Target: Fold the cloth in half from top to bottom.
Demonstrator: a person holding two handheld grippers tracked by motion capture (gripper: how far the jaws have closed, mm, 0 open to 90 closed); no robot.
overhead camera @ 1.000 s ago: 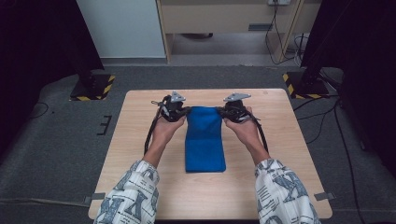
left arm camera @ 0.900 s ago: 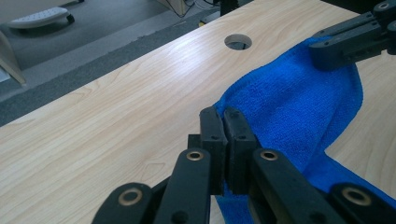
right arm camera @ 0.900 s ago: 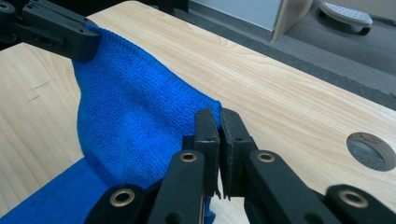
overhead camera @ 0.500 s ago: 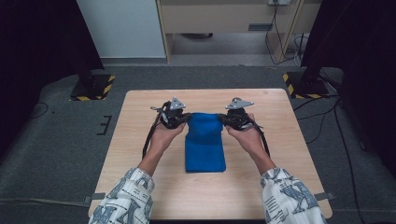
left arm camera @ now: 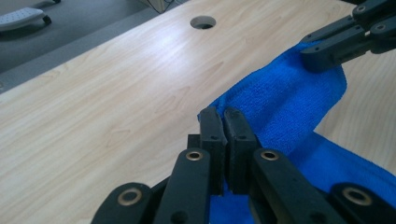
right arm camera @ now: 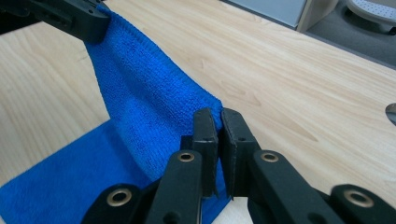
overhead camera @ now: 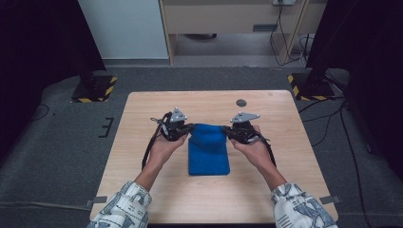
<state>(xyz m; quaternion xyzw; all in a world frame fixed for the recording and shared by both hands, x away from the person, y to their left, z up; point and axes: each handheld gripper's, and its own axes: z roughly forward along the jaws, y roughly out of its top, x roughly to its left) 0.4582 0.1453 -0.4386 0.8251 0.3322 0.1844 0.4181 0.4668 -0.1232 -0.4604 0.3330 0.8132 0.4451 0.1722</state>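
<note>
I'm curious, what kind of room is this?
Probably a lab or recording room: a bare wooden table on grey carpet, black stands with striped bases, and loose cables.

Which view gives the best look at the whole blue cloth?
The high view: it shows the blue cloth complete on the table, far edge lifted between both hand-held grippers. The left gripper view and right gripper view each show a close, partial stretch of it, raised and pinched at a corner.
</note>
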